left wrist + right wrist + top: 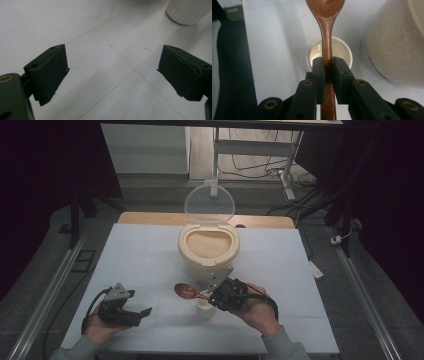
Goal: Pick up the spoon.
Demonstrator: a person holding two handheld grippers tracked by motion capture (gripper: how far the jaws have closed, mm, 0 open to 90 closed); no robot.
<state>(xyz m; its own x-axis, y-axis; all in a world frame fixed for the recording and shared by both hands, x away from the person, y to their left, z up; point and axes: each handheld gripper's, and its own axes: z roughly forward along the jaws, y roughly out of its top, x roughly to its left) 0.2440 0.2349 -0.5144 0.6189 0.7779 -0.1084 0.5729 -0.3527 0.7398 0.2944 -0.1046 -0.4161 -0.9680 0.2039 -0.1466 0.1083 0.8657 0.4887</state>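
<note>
Risk assessment: the wooden spoon [325,30] is clamped on its thin handle only, with the bowl of the spoon projecting well beyond the grip. A narrow round handle between flat pads can pivot; if it rolls, any grain lifted from the rice container [208,251] is likely to spill onto the bench [130,250] before it reaches the white cup [329,53]. A second hazard is contact: the cup stands just in front of the container and directly below the spoon handle, so a low pass could tip it. The container's clear lid [209,204] stands hinged upright behind the container opening and could be struck on a long reach.

Right gripper [327,65]: the fingers are drawn nearly together, pressing on both sides of the spoon handle. In the high view the spoon bowl [185,291] lies just in front of the container, left of the cup, and appears empty.

Left gripper [142,312]: the fingers [47,75] stand wide apart with nothing between them, hovering over bare bench well to the left of the container. The cup's base shows at the upper right of the left gripper view.
</note>
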